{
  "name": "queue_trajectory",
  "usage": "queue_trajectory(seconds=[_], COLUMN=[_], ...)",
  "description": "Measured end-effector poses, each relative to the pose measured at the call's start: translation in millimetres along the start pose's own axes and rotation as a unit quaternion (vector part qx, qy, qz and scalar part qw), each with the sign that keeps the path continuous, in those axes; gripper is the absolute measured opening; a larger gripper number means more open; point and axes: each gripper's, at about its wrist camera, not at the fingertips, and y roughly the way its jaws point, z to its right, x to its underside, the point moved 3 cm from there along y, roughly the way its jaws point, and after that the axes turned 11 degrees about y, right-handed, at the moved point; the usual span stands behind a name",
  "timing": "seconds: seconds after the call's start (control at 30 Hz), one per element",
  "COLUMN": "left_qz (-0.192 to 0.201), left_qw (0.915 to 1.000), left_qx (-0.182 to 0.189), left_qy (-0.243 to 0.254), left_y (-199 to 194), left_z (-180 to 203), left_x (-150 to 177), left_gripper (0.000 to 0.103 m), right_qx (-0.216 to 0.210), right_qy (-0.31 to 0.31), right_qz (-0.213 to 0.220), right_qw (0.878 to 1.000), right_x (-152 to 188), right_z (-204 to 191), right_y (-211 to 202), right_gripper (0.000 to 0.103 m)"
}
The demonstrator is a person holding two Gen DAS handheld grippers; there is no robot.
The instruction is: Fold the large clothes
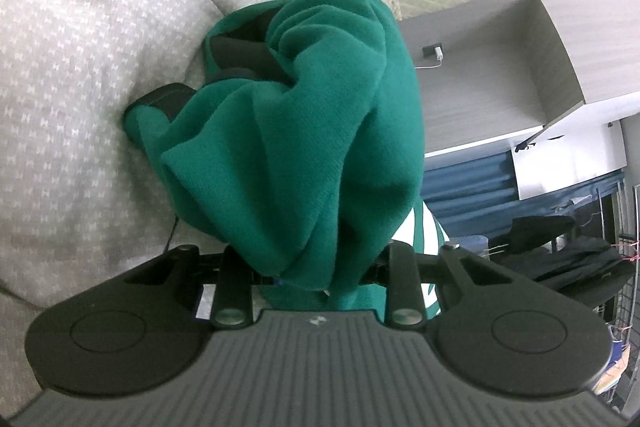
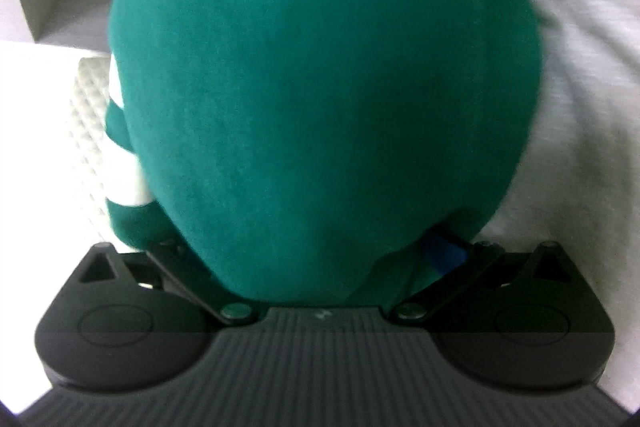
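Garment point(image 1: 296, 131): green fleece, bunched on the pale bedcover point(image 1: 72, 67). Left gripper point(image 1: 316, 267) clamped on a thick fold; right gripper point(image 2: 320, 251) spread wide, cloth between its jaws, unpinched. Likely soft, limp, bulky; best taken at hems.

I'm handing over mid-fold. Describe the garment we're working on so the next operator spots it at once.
Start from the pale grey patterned bedding filling the left wrist view. Bunched on it, right ahead of the left gripper, is the green fleece garment. It is the only green thing there, with white stripes at one edge.
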Motion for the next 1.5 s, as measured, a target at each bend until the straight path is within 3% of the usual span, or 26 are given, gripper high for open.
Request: queue_trajectory(seconds=[0.03,0.07,0.1,0.23,0.4,0.63,0.8,1.0,1.17,1.2,1.23,1.3,1.4,1.43,1.47,1.5], left_qz=[0.002,0.004,0.006,0.016,0.028,0.040,0.031,0.018,0.005,0.007,0.006,-0.001,-0.018,-0.022,-0.020,-0.016], left_qw=[1.0000,1.0000,0.9999,0.9991,0.9973,0.9949,0.9950,0.9955,0.9967,0.9974,0.9979,0.9989,0.9998,0.9997,0.9997,0.9998], left_qx=[-0.001,-0.002,-0.003,-0.010,-0.003,0.025,0.030,0.026,-0.003,-0.004,-0.004,-0.003,0.004,0.000,-0.009,-0.012], left_qy=[0.001,0.005,0.011,0.039,0.068,0.089,0.090,0.089,0.080,0.072,0.065,0.046,0.000,-0.004,0.000,0.010], left_y=[0,0,-2,-2,-9,-42,-84,-136,-143,-143,-142,-141,-146,-149,-155,-161], left_z=[0,0,2,12,23,41,50,58,51,48,45,39,24,22,23,26], left_x=[0,0,-1,1,1,5,19,45,58,58,58,55,56,55,54,52], left_gripper=[0.033,0.033,0.032,0.030,0.027,0.023,0.023,0.022,0.023,0.023,0.025,0.028,0.058,0.077,0.088,0.088], right_qx=[0.000,-0.005,-0.013,-0.020,-0.057,-0.074,-0.067,-0.043,0.003,0.003,-0.003,-0.020,-0.015,-0.010,-0.004,0.000], right_qy=[-0.010,-0.019,-0.021,-0.071,-0.141,-0.181,-0.184,-0.157,-0.109,-0.094,-0.078,-0.054,-0.045,-0.047,-0.057,-0.071], right_qz=[-0.005,-0.012,-0.020,-0.025,-0.006,0.000,-0.015,-0.031,-0.042,-0.047,-0.052,-0.052,-0.047,-0.041,-0.032,-0.025], right_qw=[1.000,1.000,0.999,0.997,0.988,0.981,0.980,0.986,0.993,0.994,0.996,0.997,0.998,0.998,0.998,0.997], right_x=[1,1,0,-3,0,15,42,61,75,76,79,88,86,85,80,77], right_z=[-5,-8,-11,-25,-48,-68,-68,-29,-2,-1,4,11,15,17,14,15], right_y=[3,5,4,-1,-29,-82,-128,-171,-180,-180,-182,-191,-200,-205,-212,-224], right_gripper=[0.101,0.090,0.059,0.031,0.017,0.014,0.014,0.015,0.029,0.046,0.075,0.098,0.096,0.097,0.097,0.097])
